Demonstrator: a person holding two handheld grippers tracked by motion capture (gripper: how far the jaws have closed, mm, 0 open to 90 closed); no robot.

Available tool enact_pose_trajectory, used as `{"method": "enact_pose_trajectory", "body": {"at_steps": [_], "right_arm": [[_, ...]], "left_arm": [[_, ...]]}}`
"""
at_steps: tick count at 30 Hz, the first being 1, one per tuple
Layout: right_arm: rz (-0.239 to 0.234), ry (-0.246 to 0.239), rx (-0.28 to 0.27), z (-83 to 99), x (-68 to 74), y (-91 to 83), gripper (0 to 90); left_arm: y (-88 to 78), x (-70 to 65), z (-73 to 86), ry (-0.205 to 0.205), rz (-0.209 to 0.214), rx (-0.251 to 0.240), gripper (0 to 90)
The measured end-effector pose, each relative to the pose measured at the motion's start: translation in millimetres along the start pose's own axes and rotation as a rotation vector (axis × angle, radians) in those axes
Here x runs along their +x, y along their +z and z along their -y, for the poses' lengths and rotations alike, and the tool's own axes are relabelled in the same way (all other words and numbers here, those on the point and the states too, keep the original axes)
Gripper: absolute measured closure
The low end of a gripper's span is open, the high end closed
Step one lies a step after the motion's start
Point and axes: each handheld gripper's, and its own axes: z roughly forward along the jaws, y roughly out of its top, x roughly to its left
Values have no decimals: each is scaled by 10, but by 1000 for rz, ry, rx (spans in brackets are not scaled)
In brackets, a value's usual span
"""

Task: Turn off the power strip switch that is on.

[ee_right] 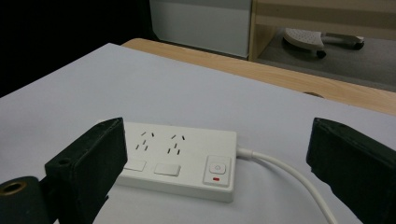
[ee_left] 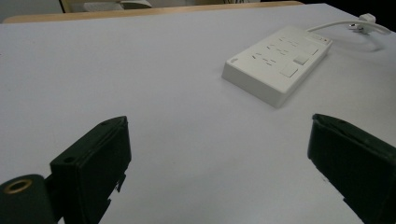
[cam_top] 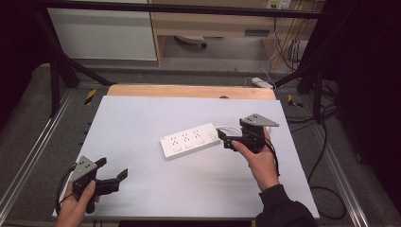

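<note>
White power strip sits mid-table at 1 o'clock of centre, its cable running past the wide-open, empty right gripper; left gripper at 7 o'clock, also wide open, empty, path clear.

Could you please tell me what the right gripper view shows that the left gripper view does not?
The right gripper view alone shows the power strip's main switch with its red mark, and a shelf unit beyond the table. The left gripper view alone shows the cable's plug end lying on the table. Both show the white power strip, its white cable, the white table top and a wide-open hand-held gripper's black jaws.
</note>
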Motion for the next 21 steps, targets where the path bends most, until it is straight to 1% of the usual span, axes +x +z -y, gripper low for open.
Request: {"method": "enact_pose_trajectory", "body": {"at_steps": [7, 11, 12, 13, 14, 15, 16, 21], "right_arm": [[-4, -1, -5, -18, 30, 48, 87], [-7, 1, -12, -33, 52, 74, 141], [-7, 1, -12, -33, 52, 74, 141], [-8, -2, -17, -40, 60, 80, 174], [-8, -3, -21, -44, 65, 81, 193], [-8, -3, -21, -44, 65, 81, 193], [-12, -5, -28, -53, 73, 85, 229], [-17, -7, -39, -66, 90, 96, 322]], "left_arm": [[0, -1, -2, 1, 1, 0, 60], [-1, 0, -2, 0, 2, -1, 60], [0, 0, -2, 1, 1, 0, 60], [0, -2, -2, 2, 2, 0, 60], [0, -2, -2, 2, 2, 0, 60], [0, -2, -2, 2, 2, 0, 60], [0, -2, -2, 2, 2, 0, 60], [1, 0, -2, 5, 2, 3, 60]]}}
